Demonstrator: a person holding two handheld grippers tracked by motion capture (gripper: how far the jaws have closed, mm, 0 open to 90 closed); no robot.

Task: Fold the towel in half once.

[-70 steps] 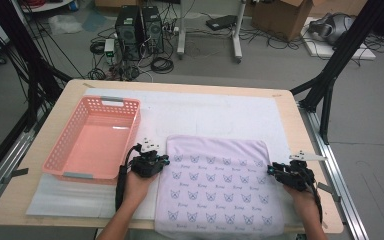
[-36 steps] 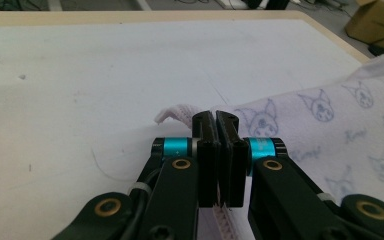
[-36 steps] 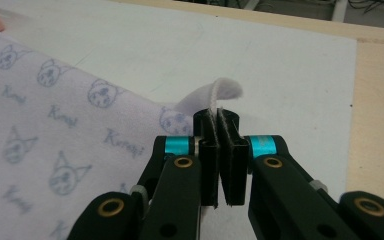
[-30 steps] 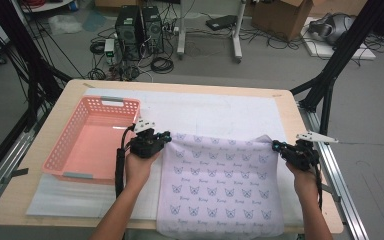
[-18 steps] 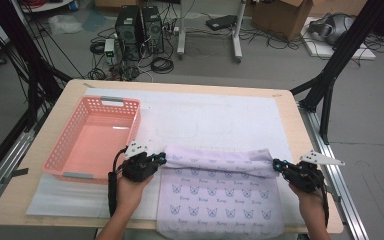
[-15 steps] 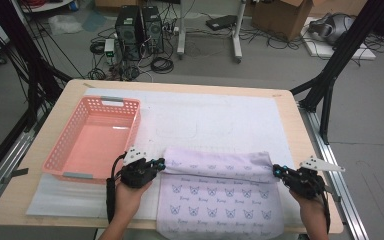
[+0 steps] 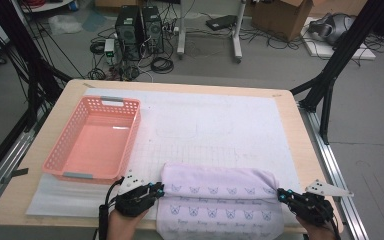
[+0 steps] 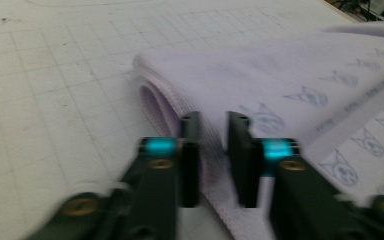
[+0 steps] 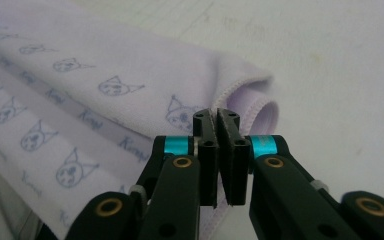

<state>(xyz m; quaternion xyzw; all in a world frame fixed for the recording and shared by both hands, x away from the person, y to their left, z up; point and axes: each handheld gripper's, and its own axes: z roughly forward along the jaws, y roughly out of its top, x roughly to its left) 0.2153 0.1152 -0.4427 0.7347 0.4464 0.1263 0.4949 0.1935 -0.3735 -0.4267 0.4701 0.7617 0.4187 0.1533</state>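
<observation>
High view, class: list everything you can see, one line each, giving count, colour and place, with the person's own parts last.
towel: one, pale lilac with cat faces, folded over at the table's near edge
basket: one, pink, on the table's left side
mat: one, white with a grid, covering most of the table
table: one, light wood
computer towers: two, black, on the floor behind
cardboard box: one, brown, floor at the back
left gripper: one, black, at the towel's left edge, jaws apart
right gripper: one, black, pinching the towel's right edge
</observation>
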